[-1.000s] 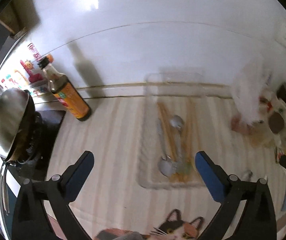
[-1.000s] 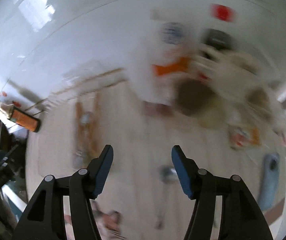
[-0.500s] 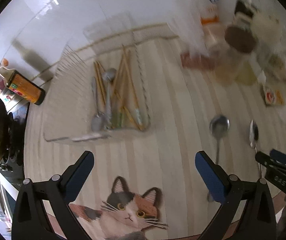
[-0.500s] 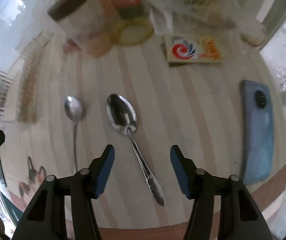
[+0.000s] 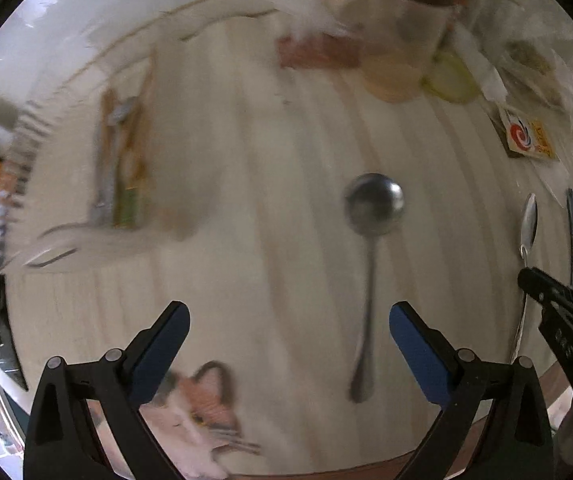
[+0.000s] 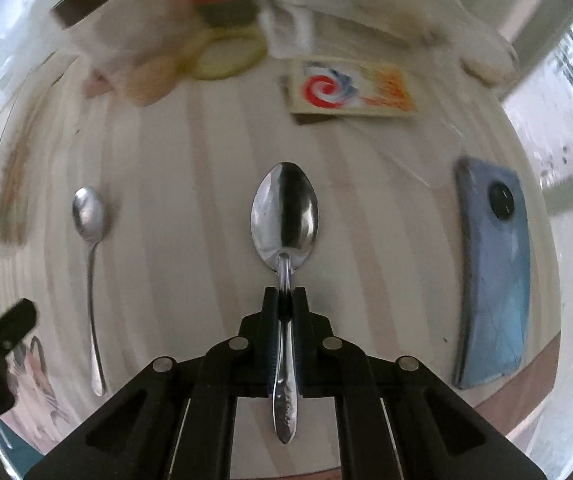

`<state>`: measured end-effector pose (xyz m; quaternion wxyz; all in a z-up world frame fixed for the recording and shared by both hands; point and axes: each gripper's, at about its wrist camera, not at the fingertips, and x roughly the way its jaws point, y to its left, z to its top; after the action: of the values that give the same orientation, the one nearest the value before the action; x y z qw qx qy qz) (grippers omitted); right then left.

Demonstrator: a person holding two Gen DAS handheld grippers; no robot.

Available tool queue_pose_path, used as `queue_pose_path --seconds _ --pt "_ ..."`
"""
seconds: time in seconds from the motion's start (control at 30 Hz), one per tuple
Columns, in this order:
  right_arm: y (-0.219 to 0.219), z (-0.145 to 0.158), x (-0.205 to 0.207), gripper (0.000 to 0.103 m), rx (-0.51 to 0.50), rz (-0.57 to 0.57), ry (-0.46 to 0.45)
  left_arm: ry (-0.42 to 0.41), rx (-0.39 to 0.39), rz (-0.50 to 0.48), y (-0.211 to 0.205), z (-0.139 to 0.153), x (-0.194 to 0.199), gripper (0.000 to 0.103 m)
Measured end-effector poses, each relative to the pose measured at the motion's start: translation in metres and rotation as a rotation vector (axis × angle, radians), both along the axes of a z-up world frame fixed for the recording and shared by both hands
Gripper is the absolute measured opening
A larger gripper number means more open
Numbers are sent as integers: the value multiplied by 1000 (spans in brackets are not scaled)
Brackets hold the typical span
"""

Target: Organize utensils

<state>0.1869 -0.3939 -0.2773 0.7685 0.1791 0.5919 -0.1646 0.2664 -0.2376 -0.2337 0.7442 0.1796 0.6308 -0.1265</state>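
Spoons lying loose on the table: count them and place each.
2: a large spoon clamped in the right gripper, a small spoon left of it. The blurred tray may hold more.

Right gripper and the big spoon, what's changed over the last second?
The right gripper dropped toward the counter, and its jaws have just been closing: they now pinch the big spoon by its handle. The left gripper swung from the utensil tray over to the small spoon, jaws open. Both spoons and the phone stayed in place.
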Motion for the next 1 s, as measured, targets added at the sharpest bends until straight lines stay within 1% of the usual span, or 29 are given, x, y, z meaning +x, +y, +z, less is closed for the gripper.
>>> queue_pose_path --seconds 0.03,0.1,0.13,0.2,0.27,0.3,0.33,0.37,0.4,0.43,0.47,0.53,0.57,0.6,0.7,0.8,0.83,0.93,1.0 --pt "-4 0 -3 7 12 -9 0 16 -9 -4 -6 -6 3 101" --pt "-12 1 -8 7 25 -21 -1 37 -18 -3 -17 -17 10 87" --pt "-15 1 -10 7 33 -26 -3 46 -23 -2 -21 -21 13 84" --pt "-27 -2 -18 7 39 -38 -4 50 -22 -2 -29 -29 18 75" --pt "-34 -4 -23 7 48 -52 -9 48 -16 -4 -36 -34 22 70" --pt "-35 -4 -22 7 49 -57 -9 35 -28 1 -38 -34 24 68" --pt "-37 -3 -24 7 53 -62 -11 30 -31 1 -40 -33 26 67" --pt "-41 -3 -27 7 57 -68 -14 26 -35 1 -41 -33 27 62" --pt "-42 -2 -27 7 59 -71 -15 25 -49 2 -42 -32 28 54" --pt "-37 -3 -20 7 59 -71 -15 27 -66 2 -44 -32 28 49" --pt "-37 -3 -18 7 60 -74 -17 31 -81 0 -46 -32 29 37" --pt "-37 -2 -18 7 61 -80 -22 27 -82 -15 -54 -30 27 27" --pt "-35 -2 -17 7 61 -83 -23 27 -89 -25 -57 -30 26 14" --pt "-34 -2 -15 7 60 -86 -24 22 -83 -35 -61 -30 24 10" --pt "-37 -5 -18 7 59 -95 -28 8 -71 -54 -68 -31 21 4" --pt "-37 -4 -20 7 56 -96 -29 4 -67 -63 -69 -31 18 2" --pt "-31 -6 -16 7 54 -94 -28 4 -66 -65 -69 -31 16 1" --pt "-31 -6 -17 7 57 -97 -30 1 -64 -74 -72 -30 11 0" --pt "-30 -7 -20 7 63 -101 -33 -4 -67 -75 -65 -28 7 0"
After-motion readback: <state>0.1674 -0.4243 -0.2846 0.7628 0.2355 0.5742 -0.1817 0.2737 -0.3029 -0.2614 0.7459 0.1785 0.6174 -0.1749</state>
